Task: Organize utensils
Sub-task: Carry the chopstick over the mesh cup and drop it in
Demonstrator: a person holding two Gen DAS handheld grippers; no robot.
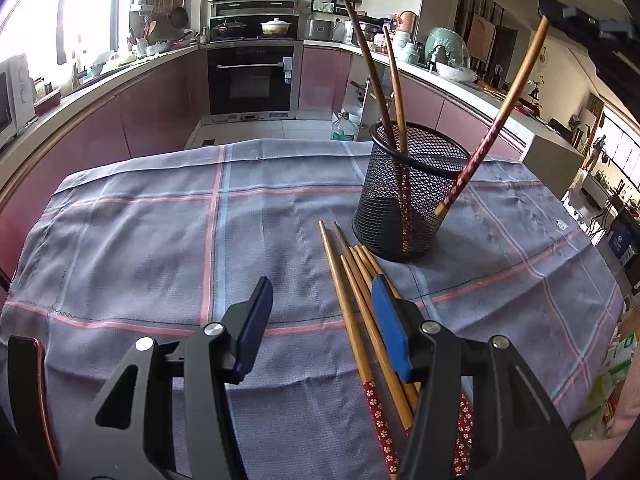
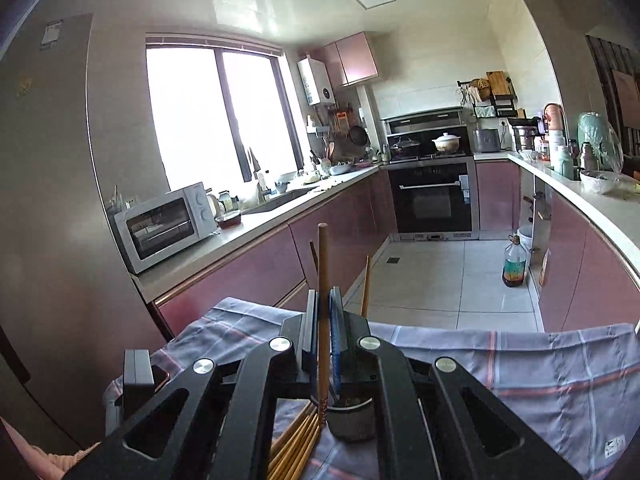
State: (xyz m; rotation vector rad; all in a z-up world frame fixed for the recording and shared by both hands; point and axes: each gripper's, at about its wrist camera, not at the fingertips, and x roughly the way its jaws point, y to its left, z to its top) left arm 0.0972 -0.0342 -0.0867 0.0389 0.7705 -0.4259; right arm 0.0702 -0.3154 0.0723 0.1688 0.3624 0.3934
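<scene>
A black mesh cup (image 1: 412,196) stands on the checked cloth (image 1: 160,240) and holds two chopsticks (image 1: 372,72). Several loose wooden chopsticks (image 1: 360,300) lie in front of it. My left gripper (image 1: 320,320) is open just above the cloth, its right finger over the loose chopsticks. My right gripper (image 2: 323,320) is shut on one chopstick (image 2: 322,280) and holds it upright; in the left wrist view that chopstick (image 1: 508,112) hangs slanted with its tip beside the cup's right wall. The cup (image 2: 352,416) shows below the right gripper.
The cloth covers a table whose far edge (image 1: 280,144) drops to the kitchen floor. A dark phone-like object (image 1: 24,392) lies at the left near edge. Counters, an oven (image 2: 432,196) and a microwave (image 2: 168,224) stand beyond.
</scene>
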